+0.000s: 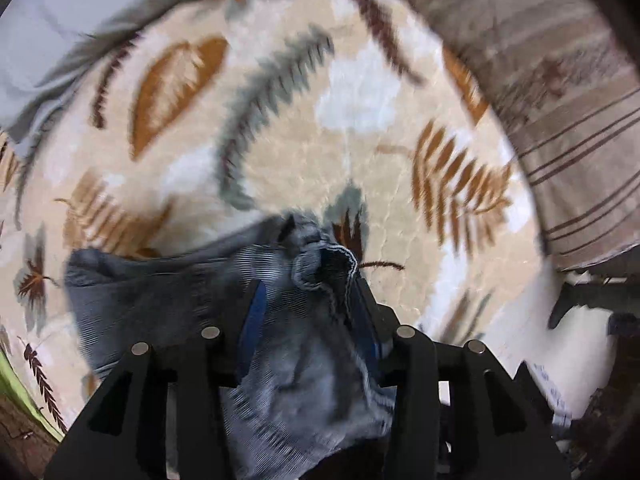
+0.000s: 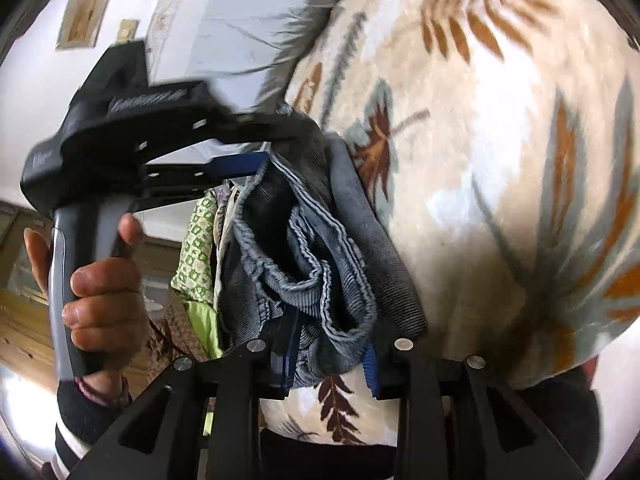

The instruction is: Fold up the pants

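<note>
Grey-blue pants (image 1: 288, 344) bunched between left hand-held gripper (image 1: 308, 304) fingers.

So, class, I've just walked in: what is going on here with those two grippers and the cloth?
A person is working with grey-blue pants over a leaf-patterned blanket. The left gripper has bunched fabric between its fingers, and the right gripper holds another gathered part near the ribbed waistband. The person's left hand grips the left tool's handle. No tidy fold shows; the pants are crumpled.
</note>
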`<state>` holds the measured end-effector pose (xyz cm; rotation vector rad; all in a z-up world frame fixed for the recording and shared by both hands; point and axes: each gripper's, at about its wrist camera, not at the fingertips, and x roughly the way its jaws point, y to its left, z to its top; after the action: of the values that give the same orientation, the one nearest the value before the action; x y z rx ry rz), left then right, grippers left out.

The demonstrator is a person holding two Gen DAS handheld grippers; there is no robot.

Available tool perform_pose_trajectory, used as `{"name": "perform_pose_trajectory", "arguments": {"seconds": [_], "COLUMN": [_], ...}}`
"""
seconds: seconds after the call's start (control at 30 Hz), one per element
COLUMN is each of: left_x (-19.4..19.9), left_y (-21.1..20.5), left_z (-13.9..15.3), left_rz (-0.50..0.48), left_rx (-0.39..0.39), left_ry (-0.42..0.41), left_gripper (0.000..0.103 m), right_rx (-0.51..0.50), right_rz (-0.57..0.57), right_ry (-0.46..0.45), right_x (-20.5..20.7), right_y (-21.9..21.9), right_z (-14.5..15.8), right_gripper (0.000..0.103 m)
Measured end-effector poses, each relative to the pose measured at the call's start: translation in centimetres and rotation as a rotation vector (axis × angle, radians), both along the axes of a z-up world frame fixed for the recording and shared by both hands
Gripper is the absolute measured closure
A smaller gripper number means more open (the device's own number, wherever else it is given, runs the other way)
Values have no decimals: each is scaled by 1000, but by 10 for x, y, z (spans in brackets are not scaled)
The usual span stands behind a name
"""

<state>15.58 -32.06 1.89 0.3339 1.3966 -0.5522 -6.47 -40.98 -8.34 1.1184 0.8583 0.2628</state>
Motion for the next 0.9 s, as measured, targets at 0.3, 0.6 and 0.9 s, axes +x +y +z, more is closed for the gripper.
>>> {"name": "perform_pose_trajectory", "arguments": {"seconds": [0.3, 0.6, 0.9], "left_x": [-3, 1, -3], "left_y": [164, 213, 227], "left_z": [25, -51, -56], "left_rz": [270, 442, 447], "left_rx": [-219, -435, -605], "left_ry": [-62, 203, 223], "left_gripper": [33, 33, 65], "right_rx": [-187, -391, -562], "right_rz": [-22, 32, 163], "right_ry": [-78, 121, 57], "right_x": [32, 117, 134], "right_y": [-36, -20, 14], "right_z": [58, 26, 40], "right_gripper": [58, 57, 97]}}
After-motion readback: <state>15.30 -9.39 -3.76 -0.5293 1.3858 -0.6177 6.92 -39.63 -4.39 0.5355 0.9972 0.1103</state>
